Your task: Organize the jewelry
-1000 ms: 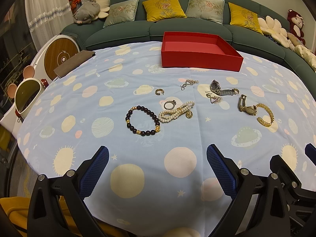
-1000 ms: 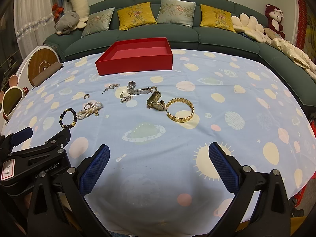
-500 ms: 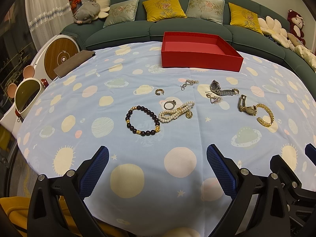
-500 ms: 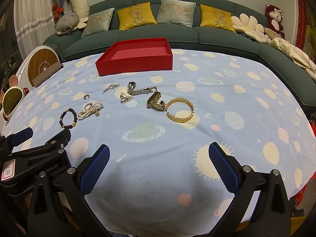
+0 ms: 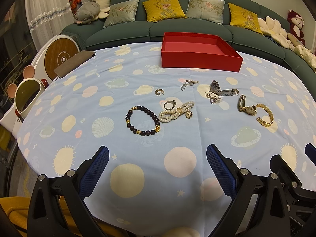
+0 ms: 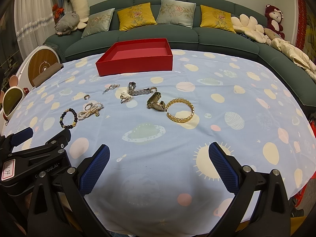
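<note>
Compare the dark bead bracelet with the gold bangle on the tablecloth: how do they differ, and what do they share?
The bead bracelet is a closed ring of dark round beads with a few gold ones; the bangle is all gold, woven, with an open gap. The bead bracelet lies at the left end of the jewelry, the bangle at the right end, by a gold watch. Both lie flat on the cloth, outside the red box.

Both wrist cameras sit low at the table's near edge, well back from the red box [image 5: 199,54], and face it and the sofa behind. The left view sees the box slightly right of centre, the right view [image 6: 136,57] left of centre. Both share the box and the jewelry before it.
</note>
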Demonstrator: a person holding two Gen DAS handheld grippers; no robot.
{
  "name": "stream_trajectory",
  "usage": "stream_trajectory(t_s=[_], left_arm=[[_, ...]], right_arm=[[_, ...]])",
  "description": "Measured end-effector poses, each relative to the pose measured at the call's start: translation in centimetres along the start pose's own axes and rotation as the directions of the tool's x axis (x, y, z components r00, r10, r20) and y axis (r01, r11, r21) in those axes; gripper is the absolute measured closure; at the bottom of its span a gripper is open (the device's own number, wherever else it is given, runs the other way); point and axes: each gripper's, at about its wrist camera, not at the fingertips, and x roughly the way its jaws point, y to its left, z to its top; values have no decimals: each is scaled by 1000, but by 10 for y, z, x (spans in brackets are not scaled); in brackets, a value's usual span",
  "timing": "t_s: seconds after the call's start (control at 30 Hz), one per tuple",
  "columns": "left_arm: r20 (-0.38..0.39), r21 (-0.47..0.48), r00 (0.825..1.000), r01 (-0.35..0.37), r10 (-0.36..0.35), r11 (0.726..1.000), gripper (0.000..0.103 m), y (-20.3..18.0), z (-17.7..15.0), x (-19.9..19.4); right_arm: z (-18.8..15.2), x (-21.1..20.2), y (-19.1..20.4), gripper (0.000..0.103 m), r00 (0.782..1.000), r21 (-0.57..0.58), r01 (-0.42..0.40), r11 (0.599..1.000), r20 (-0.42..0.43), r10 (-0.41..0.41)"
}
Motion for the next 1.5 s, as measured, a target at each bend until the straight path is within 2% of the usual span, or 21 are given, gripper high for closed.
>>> stream_trajectory(t_s=[0.6,1.0,1.37,1.5], left_arm=[[-3,0,1000,2,-2,1000,8,-1,-1,0],[-36,-1,999,19,-19,1000,8,2,-5,14],[-54,-75,998,34,-38,997,6,47,2,40],[-59,-112,998,19,-25,994,6,66,7,53]], right_arm=[[0,0,0,5,1000,1,-3,1000,0,3],[2,12,3,6,1000,-17,-25,1000,-8,25],[19,37,-9,7,999,13,-39,999,-16,40],[23,47,-11,7,999,25,-36,999,-25,36]])
